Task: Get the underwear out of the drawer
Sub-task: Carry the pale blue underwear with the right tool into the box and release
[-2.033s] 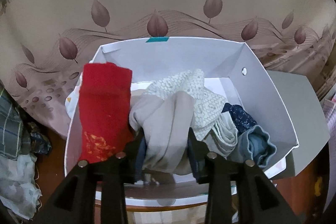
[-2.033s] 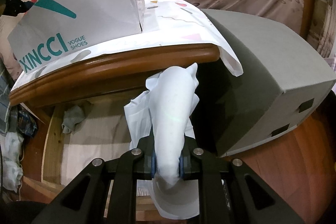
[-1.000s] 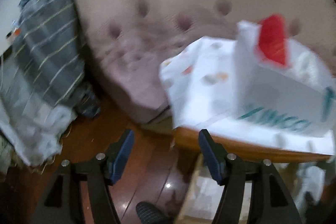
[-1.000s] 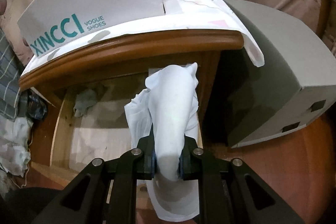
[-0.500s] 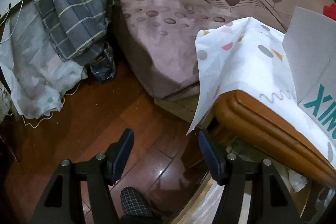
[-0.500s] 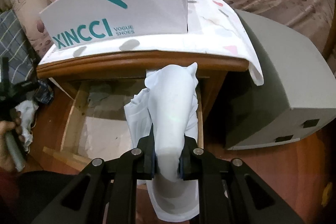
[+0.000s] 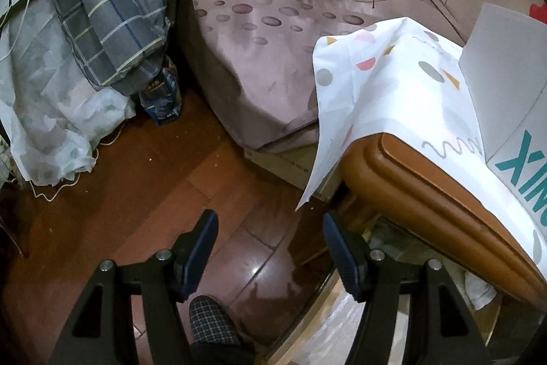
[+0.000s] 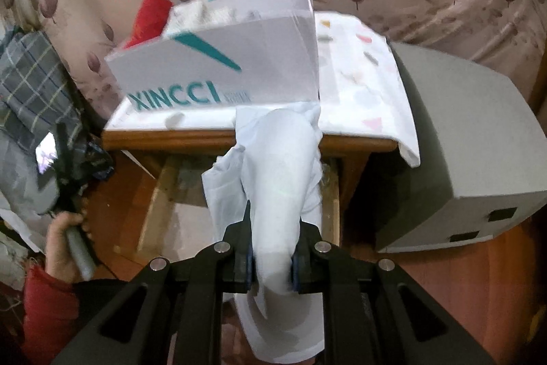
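My right gripper (image 8: pixel 271 262) is shut on a white piece of underwear (image 8: pixel 277 173) and holds it up in front of the open wooden drawer (image 8: pixel 160 180) of a nightstand. The cloth hangs over and below the jaws. My left gripper (image 7: pixel 270 228) is open and empty, low over the wooden floor to the left of the nightstand (image 7: pixel 427 194). A white XINCCI shoebox (image 8: pixel 218 70) stands on the nightstand top, with a red garment (image 8: pixel 148 19) sticking out of it.
A bed with a leaf-patterned cover (image 7: pixel 273 40) stands behind the nightstand. A grey box (image 8: pixel 461 142) sits to its right. A plaid cloth pile (image 7: pixel 112 5) lies at the left. A patterned cloth (image 7: pixel 393 91) covers the nightstand top. My slippered foot (image 7: pixel 212 320) is below the left gripper.
My right gripper has risen and drawn back with the underwear, and more of the shoebox top shows. My left gripper let go of clothes in the box and swung down left.
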Action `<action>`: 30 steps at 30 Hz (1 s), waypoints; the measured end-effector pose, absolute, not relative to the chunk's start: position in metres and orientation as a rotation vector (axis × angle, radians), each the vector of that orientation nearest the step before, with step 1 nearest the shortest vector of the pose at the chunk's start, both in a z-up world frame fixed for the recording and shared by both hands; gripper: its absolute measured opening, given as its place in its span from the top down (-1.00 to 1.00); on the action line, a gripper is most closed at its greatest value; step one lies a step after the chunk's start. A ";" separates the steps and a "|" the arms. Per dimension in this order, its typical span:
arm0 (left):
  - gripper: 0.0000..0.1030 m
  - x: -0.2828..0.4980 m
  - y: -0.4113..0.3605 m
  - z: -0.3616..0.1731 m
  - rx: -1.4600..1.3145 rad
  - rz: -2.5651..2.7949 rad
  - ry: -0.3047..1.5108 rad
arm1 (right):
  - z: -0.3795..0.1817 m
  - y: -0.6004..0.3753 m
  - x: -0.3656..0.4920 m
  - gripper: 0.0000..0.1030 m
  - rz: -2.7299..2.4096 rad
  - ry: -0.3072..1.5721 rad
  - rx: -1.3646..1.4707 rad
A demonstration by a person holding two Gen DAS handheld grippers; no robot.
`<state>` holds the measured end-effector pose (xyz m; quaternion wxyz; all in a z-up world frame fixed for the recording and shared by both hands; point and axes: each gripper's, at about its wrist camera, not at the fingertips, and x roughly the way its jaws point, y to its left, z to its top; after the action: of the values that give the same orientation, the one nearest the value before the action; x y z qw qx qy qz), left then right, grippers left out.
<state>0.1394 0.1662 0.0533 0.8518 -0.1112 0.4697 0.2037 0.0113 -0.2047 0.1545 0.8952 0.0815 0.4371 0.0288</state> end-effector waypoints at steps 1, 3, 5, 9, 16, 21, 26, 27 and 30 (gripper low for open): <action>-0.27 0.139 0.167 0.054 -0.240 0.426 0.986 | 0.163 -0.203 0.010 0.73 0.061 0.889 0.161; -0.27 0.139 0.168 0.054 -0.242 0.430 0.987 | 0.186 -0.200 0.011 0.73 0.077 0.853 0.155; -0.27 0.139 0.169 0.054 -0.247 0.428 0.987 | 0.209 -0.198 0.015 0.73 0.090 0.815 0.148; -0.27 0.139 0.171 0.053 -0.253 0.433 0.993 | 0.259 -0.190 0.035 0.73 0.112 0.713 0.105; -0.27 0.141 0.175 0.055 -0.240 0.458 0.987 | 0.321 -0.180 0.089 0.73 0.095 0.583 0.031; -0.27 0.141 0.178 0.054 -0.242 0.478 0.990 | 0.333 -0.174 0.143 0.72 0.057 0.563 -0.031; -0.27 0.141 0.177 0.055 -0.217 0.495 0.980 | 0.307 -0.175 0.200 0.70 0.024 0.635 -0.062; -0.27 0.141 0.176 0.055 -0.214 0.492 0.980 | 0.301 -0.175 0.208 0.70 0.021 0.650 -0.068; -0.27 0.141 0.176 0.056 -0.208 0.492 0.985 | 0.272 -0.179 0.238 0.69 0.016 0.734 -0.053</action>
<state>0.1411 0.1764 0.0556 0.8471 -0.0988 0.4670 0.2335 0.2382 -0.1786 0.2723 0.9330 -0.0259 0.3589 0.0077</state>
